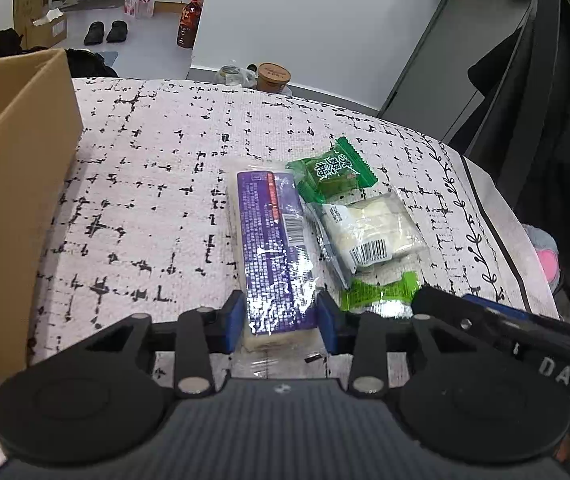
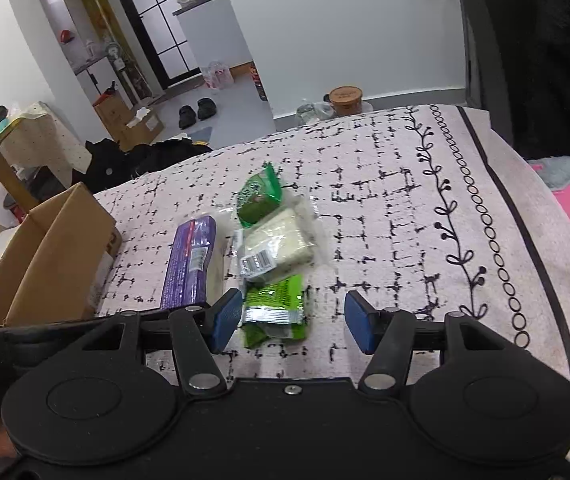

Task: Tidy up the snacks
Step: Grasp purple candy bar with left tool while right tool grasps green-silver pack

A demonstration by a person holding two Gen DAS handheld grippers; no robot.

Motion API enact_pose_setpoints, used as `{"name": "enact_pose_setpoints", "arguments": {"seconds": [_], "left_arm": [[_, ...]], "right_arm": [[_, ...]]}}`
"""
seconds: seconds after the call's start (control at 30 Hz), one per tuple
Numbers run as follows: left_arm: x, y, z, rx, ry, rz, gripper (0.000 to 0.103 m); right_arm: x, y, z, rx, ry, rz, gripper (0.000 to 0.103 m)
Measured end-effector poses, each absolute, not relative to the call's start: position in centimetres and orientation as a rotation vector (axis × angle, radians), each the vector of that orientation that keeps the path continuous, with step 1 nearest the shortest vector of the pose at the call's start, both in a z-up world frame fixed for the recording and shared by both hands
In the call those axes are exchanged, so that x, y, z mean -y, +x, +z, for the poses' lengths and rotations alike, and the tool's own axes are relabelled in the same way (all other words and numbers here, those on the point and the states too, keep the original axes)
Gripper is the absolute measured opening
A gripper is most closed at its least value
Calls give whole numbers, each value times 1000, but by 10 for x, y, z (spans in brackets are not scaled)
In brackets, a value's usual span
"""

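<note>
Looks like it's just getting going: left gripper (image 1: 281, 318) is pinching the purple pack's (image 1: 273, 248) near end, right gripper (image 2: 293, 320) is hanging spread by the lime pack (image 2: 275, 308), all four snacks sitting on the cloth (image 1: 145, 184), box (image 1: 17, 184) at 9 o'clock.

Left hand-held gripper (image 1: 281, 322) clamps purple snack pack (image 1: 273, 248) end

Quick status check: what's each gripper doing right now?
Left gripper: shut on the purple snack pack, which lies on the table.
Right gripper: open, holding nothing; the light green snack packet lies between its fingers.
</note>
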State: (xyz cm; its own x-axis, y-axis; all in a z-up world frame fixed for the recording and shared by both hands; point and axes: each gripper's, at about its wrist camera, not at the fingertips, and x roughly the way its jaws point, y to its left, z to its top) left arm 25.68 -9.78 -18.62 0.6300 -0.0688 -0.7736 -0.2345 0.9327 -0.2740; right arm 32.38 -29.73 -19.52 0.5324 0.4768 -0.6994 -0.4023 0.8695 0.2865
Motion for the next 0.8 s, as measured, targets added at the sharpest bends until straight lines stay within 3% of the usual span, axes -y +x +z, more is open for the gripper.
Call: {"name": "enact_pose_setpoints", "arguments": {"seconds": [0.53,0.6,0.63,0.8], "left_arm": [[67,235,-180,-915,-351,187,34],[65,235,-181,-920,-351,193,35],[64,235,-181,-918,-356,189,35],[62,238,-185,-914,-363,205,41]], "right_arm": [[255,332,-208,-860,32,556,57],[251,334,-214,-878,19,554,55],[249,335,-219,-889,10,547,49],[249,334,-219,-877,2,549,45]]}}
